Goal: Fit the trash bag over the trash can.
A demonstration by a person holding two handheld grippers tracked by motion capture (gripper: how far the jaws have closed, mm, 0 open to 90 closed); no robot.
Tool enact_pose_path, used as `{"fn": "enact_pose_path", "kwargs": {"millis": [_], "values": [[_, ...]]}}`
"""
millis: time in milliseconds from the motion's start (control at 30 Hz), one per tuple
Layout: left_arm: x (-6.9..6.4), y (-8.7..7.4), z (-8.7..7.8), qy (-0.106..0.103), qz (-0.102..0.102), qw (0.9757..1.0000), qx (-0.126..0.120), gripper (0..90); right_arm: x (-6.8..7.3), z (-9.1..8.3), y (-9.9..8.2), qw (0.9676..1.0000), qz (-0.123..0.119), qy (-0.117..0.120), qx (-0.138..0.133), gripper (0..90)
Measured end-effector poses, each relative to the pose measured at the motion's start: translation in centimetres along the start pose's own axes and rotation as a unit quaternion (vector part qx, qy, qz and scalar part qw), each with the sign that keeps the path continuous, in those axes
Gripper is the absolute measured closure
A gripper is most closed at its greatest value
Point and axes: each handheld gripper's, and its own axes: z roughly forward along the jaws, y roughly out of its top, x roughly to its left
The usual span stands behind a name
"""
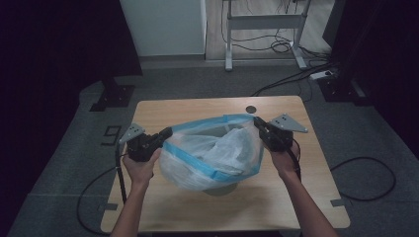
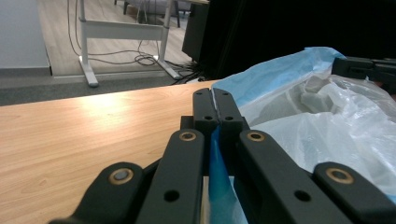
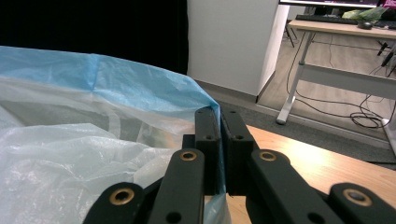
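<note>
A clear plastic bag (image 1: 212,153) with a blue rim (image 1: 197,162) lies spread open over a grey container (image 1: 222,189) on the wooden table (image 1: 197,106). My left gripper (image 1: 168,132) is shut on the rim at the bag's left side. In the left gripper view the blue film runs between the closed jaws (image 2: 215,95), with the bag (image 2: 327,130) to their right. My right gripper (image 1: 257,121) is shut on the rim at the bag's far right corner. In the right gripper view its jaws (image 3: 220,114) pinch the blue edge, the bag (image 3: 70,154) to their left. The bag's rim is pulled taut between both grippers.
A round dark grommet (image 1: 251,109) sits near the table's far edge. Behind the table stand a white-legged desk (image 1: 264,22) and a white cabinet (image 1: 163,27). Cables and a power strip (image 1: 321,75) lie on the floor at the right. A black stand base (image 1: 113,96) sits at the left.
</note>
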Motion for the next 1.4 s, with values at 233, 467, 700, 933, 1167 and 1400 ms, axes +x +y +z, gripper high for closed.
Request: {"fn": "enact_pose_path", "kwargs": {"millis": [233, 467, 700, 933, 1167, 1400], "values": [[2.2, -0.4, 1.8, 0.008, -0.022, 0.9996, 0.016, 89.8, -0.5, 2.3, -0.1, 0.9998, 0.004, 0.017, 0.008, 85.9], [2.7, -1.1, 2.8, 0.017, -0.016, 0.9992, 0.031, 89.8, -0.8, 3.9, -0.8, 0.9994, 0.010, 0.021, 0.025, 86.5], [3.3, -1.4, 4.0, 0.021, -0.023, 0.9985, 0.045, 89.8, -1.7, 5.7, -1.9, 0.9954, 0.067, 0.037, 0.058, 87.0], [3.3, -2.0, 5.5, 0.020, -0.036, 0.9954, 0.087, 89.8, -1.8, 6.9, -3.1, 0.9921, 0.080, 0.044, 0.086, 87.0], [3.5, -3.5, 6.7, 0.020, -0.045, 0.9928, 0.109, 89.8, -1.8, 8.1, -4.5, 0.9874, 0.093, 0.044, 0.120, 87.1], [3.8, -4.2, 5.9, 0.020, -0.050, 0.9938, 0.098, 89.8, -2.3, 7.8, -6.0, 0.9854, 0.110, 0.039, 0.124, 87.0]]}}
